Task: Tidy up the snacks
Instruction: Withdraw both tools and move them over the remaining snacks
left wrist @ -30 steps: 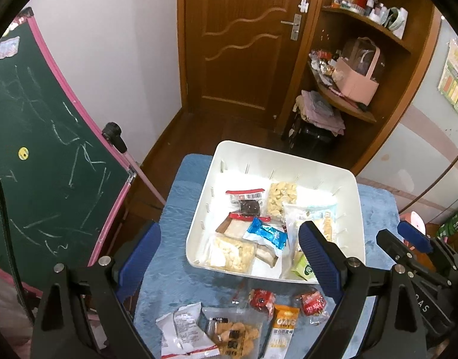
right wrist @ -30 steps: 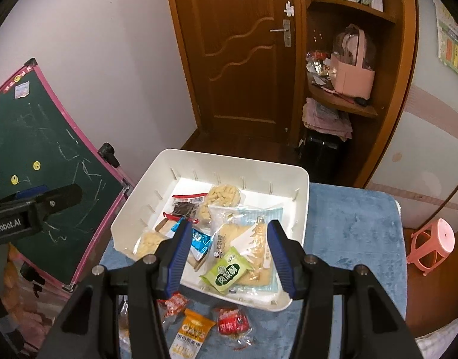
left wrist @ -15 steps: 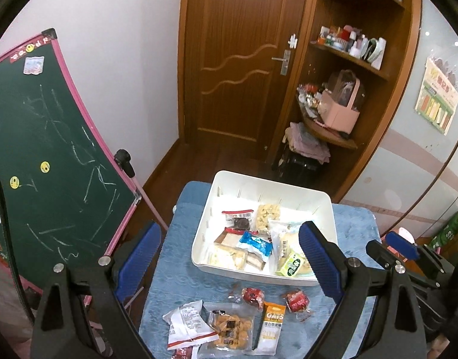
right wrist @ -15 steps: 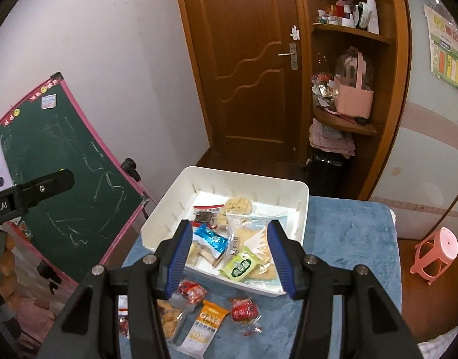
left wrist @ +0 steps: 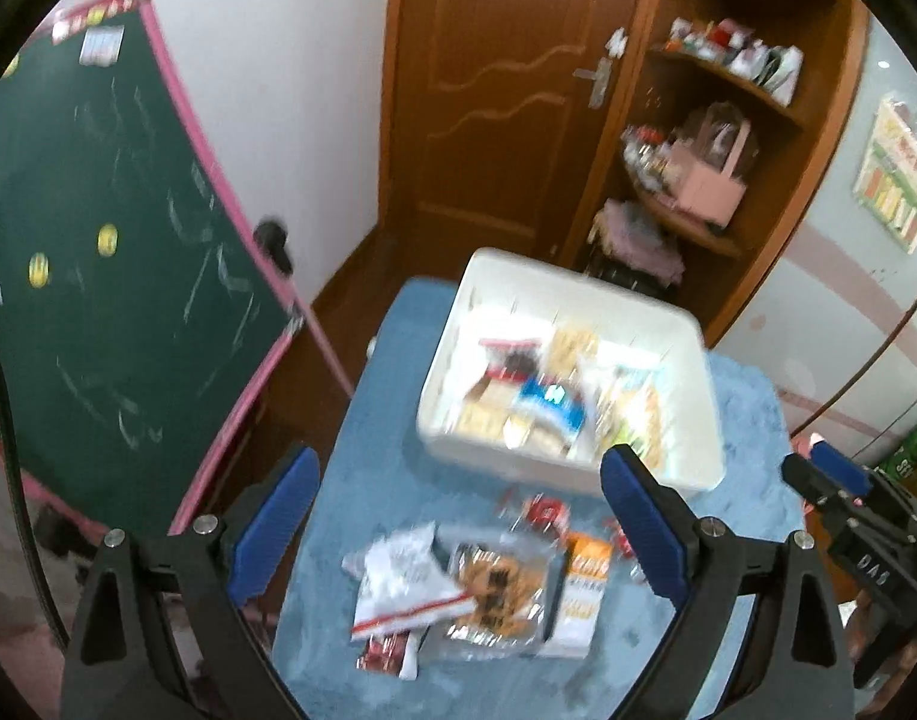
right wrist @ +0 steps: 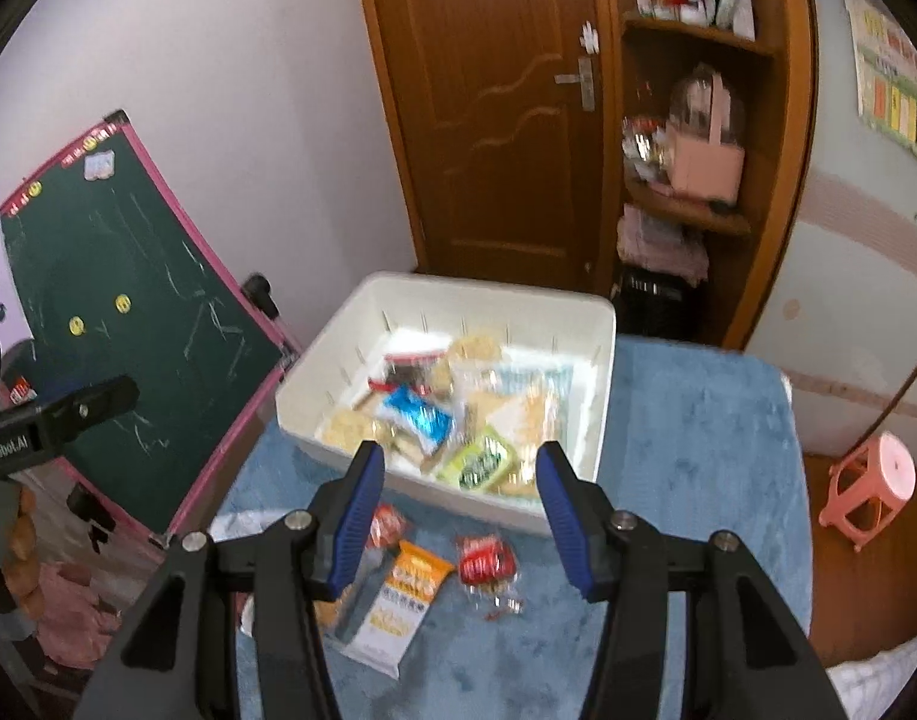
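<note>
- I see the snacks in two groups: some lie in the white tray (right wrist: 602,360), the rest loose on the blue cloth (right wrist: 686,420) in front of it.
- In the tray, a blue packet (right wrist: 419,417) sits near the middle, a green packet (right wrist: 479,465) near the front wall, and a red-edged packet (left wrist: 506,354) toward the back; pale biscuit bags fill the space around them. Both views are blurred, so I cannot read any labels.
- In front of the tray, an orange packet (right wrist: 410,585) lies just beside a small red packet (right wrist: 485,558); another red packet (right wrist: 386,525) is partly behind my right gripper's left finger.
- From the left wrist view, a clear bag of brown snacks (left wrist: 497,594) lies next to the orange packet, and a white packet with a red stripe (left wrist: 401,576) overlaps its left side.
- My left gripper (left wrist: 458,534) hangs above the loose pile, jaws wide apart, nothing between the pads.
- My right gripper (right wrist: 458,516) hangs over the tray's near edge and the loose packets, jaws partly apart, gripping nothing.
- The right gripper also shows at the right edge of the left wrist view, well clear of the snacks.
- The cloth covers a small table; the tray sits toward its far side.
- To the left of the table leans a green chalkboard (right wrist: 122,312) with a pink frame.
- Behind the table are a brown wooden door (right wrist: 506,120) and wooden shelves (right wrist: 692,210) holding a pink bag (right wrist: 707,162).
- A pink stool (right wrist: 872,486) stands on the floor to the right.
</note>
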The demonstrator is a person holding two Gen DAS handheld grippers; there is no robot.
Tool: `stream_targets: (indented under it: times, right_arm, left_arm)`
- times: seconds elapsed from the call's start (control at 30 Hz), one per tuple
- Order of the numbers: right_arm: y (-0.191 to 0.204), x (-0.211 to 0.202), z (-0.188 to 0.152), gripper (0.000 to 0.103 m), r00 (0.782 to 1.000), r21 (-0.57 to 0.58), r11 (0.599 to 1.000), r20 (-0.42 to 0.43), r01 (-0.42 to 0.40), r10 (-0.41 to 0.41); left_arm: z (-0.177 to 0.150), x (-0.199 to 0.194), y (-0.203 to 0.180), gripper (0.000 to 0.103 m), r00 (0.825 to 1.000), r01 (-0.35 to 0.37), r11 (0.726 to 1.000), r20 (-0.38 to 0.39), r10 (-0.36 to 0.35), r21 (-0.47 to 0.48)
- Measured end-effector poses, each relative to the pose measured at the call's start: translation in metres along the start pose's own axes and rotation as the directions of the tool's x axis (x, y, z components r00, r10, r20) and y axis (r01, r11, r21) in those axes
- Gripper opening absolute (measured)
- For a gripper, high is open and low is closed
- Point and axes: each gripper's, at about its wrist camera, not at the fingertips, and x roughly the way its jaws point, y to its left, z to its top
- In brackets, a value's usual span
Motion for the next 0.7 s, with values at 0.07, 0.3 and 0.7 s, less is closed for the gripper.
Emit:
stream_targets:
  times: [0.07, 0.3, 0.7]
  right_arm:
    - [-0.002, 0.010, -0.012, 0.053, 0.999, 0.011, 1.000, -0.039, 0.005, -0.005]
    - [-0.013, 0.056, -0.056, 0.053, 0.979, 0.058, 0.998, -0.202, 0.024, -0.012]
    - [-0.029, 0.120, -0.089, 0.053, 0.934, 0.150, 0.988, -0.357, 0.031, 0.025]
  left_arm:
    - [-0.011, 0.015, 0.009, 0.094, 0.999, -0.018, 1.000, -0.042, 0.017, -0.019]
    - [-0.051, 0.081, 0.042, 0.094, 0.971, -0.048, 0.989, -0.238, 0.013, -0.141]
    - [-0.089, 0.145, 0.054, 0.094, 0.916, -0.049, 0.973, -0.398, -0.047, -0.227]
